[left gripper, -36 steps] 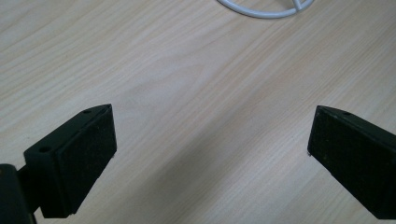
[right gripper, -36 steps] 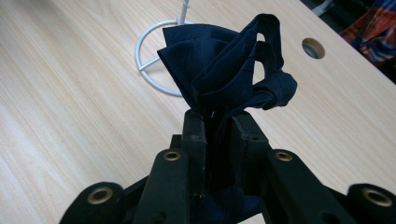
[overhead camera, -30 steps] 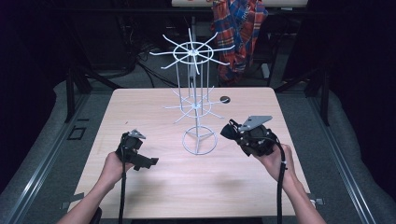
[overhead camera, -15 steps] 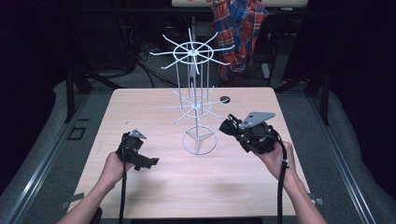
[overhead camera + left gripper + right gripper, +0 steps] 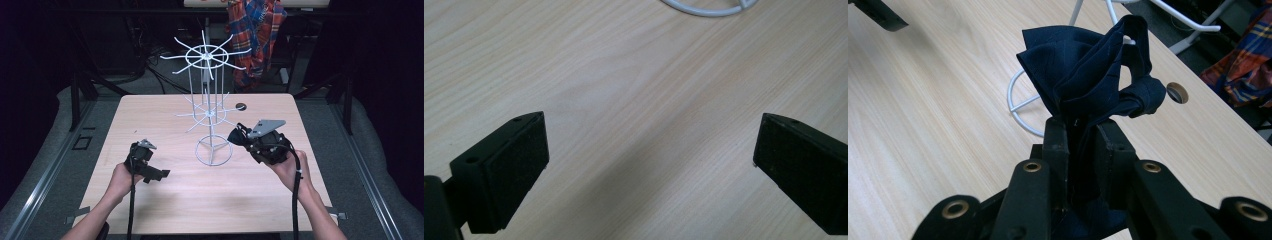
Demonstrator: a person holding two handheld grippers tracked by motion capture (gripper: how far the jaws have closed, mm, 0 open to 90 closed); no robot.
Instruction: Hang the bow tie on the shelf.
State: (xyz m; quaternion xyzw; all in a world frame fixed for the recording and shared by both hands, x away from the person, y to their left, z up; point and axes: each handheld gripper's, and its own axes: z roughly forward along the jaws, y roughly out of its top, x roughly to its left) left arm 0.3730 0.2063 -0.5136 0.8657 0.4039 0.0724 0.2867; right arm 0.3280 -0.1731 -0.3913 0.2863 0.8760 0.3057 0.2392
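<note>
One white wire rack, two tiers of arms, ring base near surface centre. One dark blue cloth, bunched. One dark hole near far edge of surface. Two grippers: left gripper, right gripper. One plaid garment beyond far edge.

overhead view, 2 gripper close-ups, shared rack base

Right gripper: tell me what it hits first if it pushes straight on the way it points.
Probably the white wire rack: the right gripper, shut on a dark blue cloth, aims toward its ring base, though depth is unclear.
</note>
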